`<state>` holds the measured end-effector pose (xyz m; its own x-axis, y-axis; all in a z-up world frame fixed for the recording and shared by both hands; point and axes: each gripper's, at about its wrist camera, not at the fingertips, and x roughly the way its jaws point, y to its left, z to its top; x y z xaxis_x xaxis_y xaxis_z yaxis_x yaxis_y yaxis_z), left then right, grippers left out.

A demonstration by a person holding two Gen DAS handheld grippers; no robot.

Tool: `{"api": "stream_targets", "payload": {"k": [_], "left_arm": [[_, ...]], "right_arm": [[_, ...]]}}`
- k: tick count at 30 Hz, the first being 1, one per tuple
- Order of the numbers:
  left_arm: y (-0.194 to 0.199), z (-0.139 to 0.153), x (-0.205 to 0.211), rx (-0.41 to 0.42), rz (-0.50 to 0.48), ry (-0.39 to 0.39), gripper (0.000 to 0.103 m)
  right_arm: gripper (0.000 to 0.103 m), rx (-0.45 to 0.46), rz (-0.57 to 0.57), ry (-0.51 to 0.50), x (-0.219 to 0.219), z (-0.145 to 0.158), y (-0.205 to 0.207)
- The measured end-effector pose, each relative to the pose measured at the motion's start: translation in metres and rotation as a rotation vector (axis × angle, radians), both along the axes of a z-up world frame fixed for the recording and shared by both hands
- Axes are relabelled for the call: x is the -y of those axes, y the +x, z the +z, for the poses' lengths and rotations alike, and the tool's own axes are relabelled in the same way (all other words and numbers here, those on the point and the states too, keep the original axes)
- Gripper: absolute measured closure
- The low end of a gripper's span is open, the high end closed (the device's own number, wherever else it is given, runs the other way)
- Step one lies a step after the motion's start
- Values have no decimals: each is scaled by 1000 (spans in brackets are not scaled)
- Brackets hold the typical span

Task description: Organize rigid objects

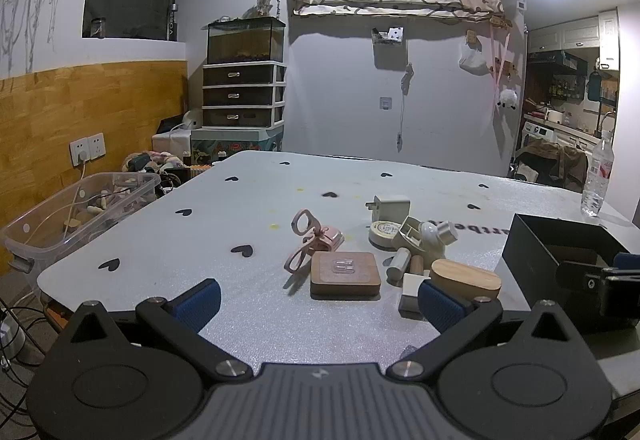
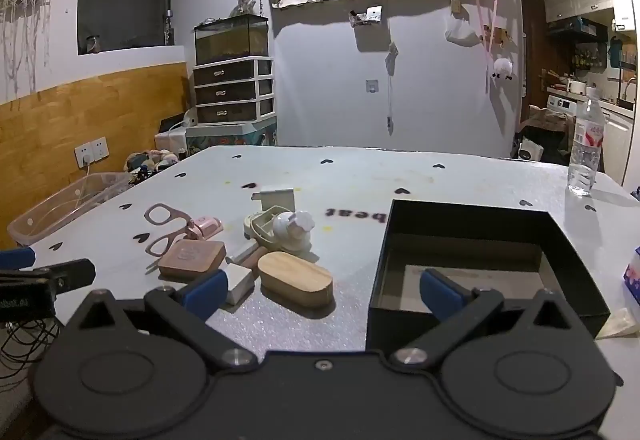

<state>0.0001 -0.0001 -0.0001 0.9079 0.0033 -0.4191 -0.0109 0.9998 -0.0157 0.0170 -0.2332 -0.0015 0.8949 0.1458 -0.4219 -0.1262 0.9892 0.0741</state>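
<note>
Where the left wrist view looks out over the table [image 1: 248,320], the left hand-held gripper [image 1: 320,298] hangs above the near edge with its blue pads spread wide and nothing between them. Ahead sits a cluster of small rigid objects: pink scissors [image 1: 302,244] propped at an angle against a small pink holder, a square wooden block [image 1: 345,274] with a clear hook on top just beside them, an oval wooden box [image 1: 466,279] to the right, a white charger plug [image 1: 390,206] further back, a roll of tape [image 1: 383,234] and a pale plastic piece touching it. Black box [image 1: 560,260] stands open at the right, with the other gripper's pad showing in front of it. Water bottle [image 1: 598,180] upright at the far right corner; clear plastic bin [image 1: 80,212] off the table's left side. Right wrist view: right hand-held gripper [image 2: 322,290] also wide, empty, one pad over the table near a small white cube [image 2: 240,282], the other over the black box's [image 2: 472,216] open interior. Same cluster lies left of the box, well apart from it: oval wooden box [image 2: 296,282] nearest, square block [image 2: 191,258] and scissors [image 2: 166,226] beyond. Bottle [image 2: 585,152] upright at far right.
</note>
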Motion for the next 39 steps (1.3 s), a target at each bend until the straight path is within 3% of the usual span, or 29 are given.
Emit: {"api": "stream_targets", "payload": {"k": [39], "left_arm": [[0,0,0,2,0,-1,0]], "right_arm": [[0,0,-8,1,4,-2,3]]}}
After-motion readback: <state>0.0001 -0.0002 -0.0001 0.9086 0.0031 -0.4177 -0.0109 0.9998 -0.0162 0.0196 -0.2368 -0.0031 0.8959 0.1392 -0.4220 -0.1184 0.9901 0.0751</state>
